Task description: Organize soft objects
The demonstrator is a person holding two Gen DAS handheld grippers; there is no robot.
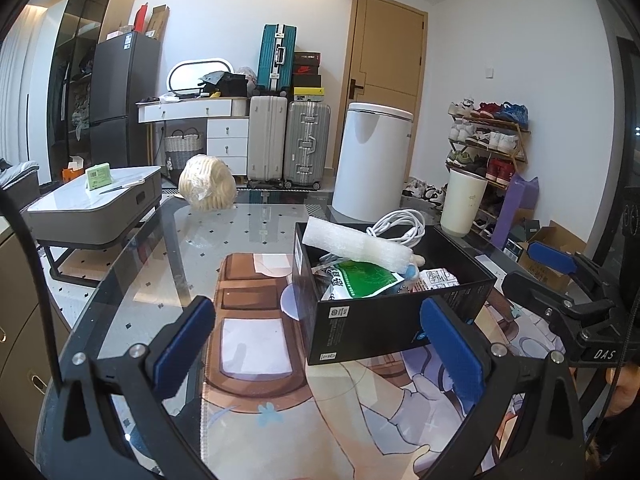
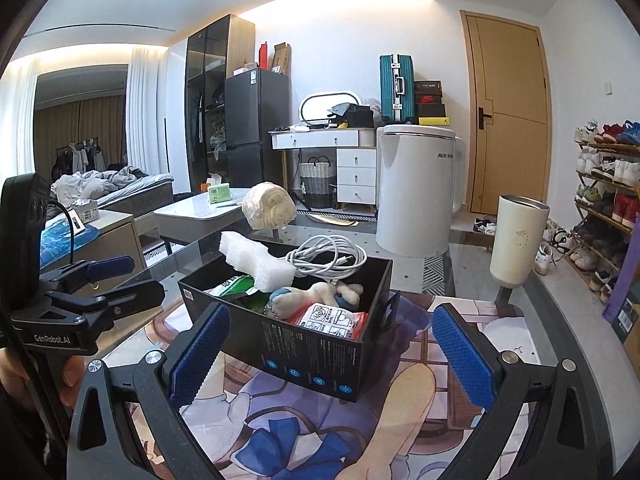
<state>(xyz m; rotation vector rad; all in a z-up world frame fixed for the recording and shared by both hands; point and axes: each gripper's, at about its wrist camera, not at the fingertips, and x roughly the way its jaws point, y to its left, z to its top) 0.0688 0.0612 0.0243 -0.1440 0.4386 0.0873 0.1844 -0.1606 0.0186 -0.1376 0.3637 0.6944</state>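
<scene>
This is a lived-in home, a studio flat. Far left lies an unmade bed [image 2: 120, 184] beside a dark fridge [image 2: 256, 128]. Stacked suitcases [image 1: 288, 144] and a white dressing table [image 1: 208, 120] line the far wall by a wooden door [image 1: 386, 68], and a full shoe rack [image 1: 488, 144] stands right.

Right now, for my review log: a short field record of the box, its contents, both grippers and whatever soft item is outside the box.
container: black box on printed mat
in box: foam piece, white cable, plush toy, green packet, red-and-white packet
outside: cream bundle on glass table
left gripper: open, empty
right gripper: open, empty
</scene>
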